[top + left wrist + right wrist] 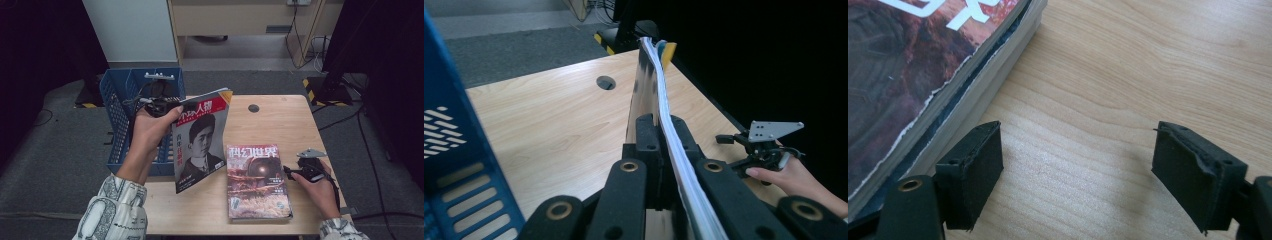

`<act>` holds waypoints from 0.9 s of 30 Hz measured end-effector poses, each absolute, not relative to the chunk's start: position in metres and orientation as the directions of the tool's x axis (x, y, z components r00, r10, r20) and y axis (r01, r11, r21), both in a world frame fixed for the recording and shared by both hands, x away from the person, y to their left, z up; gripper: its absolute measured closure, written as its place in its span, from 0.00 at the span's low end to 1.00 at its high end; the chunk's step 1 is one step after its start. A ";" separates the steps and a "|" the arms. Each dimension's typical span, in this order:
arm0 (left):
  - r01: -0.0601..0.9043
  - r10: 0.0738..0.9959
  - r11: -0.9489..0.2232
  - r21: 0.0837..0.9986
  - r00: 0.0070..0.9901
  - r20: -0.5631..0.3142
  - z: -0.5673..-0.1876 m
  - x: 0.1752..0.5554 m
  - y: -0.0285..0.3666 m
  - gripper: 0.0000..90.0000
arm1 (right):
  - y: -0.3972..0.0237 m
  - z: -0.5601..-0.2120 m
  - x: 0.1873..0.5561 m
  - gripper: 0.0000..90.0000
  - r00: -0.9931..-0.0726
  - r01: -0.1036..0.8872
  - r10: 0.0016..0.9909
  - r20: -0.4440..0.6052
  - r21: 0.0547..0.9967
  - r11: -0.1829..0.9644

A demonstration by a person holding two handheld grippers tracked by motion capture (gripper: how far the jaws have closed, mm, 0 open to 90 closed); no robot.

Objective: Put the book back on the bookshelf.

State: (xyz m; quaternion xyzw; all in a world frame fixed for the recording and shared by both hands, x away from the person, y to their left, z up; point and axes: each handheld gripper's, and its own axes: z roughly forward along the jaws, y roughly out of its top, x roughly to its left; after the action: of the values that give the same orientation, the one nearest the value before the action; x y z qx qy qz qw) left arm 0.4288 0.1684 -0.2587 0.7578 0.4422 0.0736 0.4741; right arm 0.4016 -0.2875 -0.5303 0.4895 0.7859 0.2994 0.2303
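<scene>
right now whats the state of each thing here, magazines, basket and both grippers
portrait magazine: lifted off the table, upright, clamped at its edge
left gripper: shut on the portrait magazine
magazine stack: lying flat on the table, untouched
right gripper: open, nothing between its jaws, beside the stack
blue basket: standing at the table's left edge

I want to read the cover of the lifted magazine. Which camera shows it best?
The high view: the magazine faces that camera, portrait and title visible, pinched by the left gripper. The left gripper view shows it edge-on between the jaws. The right gripper view shows the stack of magazines on the table instead.
</scene>
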 end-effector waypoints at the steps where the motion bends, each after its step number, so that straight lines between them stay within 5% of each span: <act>1: 0.599 0.744 -0.157 0.785 0.595 -0.305 -0.259 0.429 0.170 0.96 | -0.288 -0.531 0.402 0.22 -0.413 0.631 0.908 -0.067 0.698 0.338; 27: 0.558 0.781 -0.037 0.829 0.534 -0.324 -0.233 0.418 0.210 0.96 | -0.288 -0.531 0.402 0.22 -0.412 0.630 0.909 -0.064 0.701 0.335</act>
State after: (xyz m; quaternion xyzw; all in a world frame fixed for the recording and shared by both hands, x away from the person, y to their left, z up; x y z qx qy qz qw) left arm 0.4182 0.2096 -0.2327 0.7119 0.4701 0.1091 0.5102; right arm 0.4022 -0.2881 -0.5313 0.4909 0.7837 0.3029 0.2303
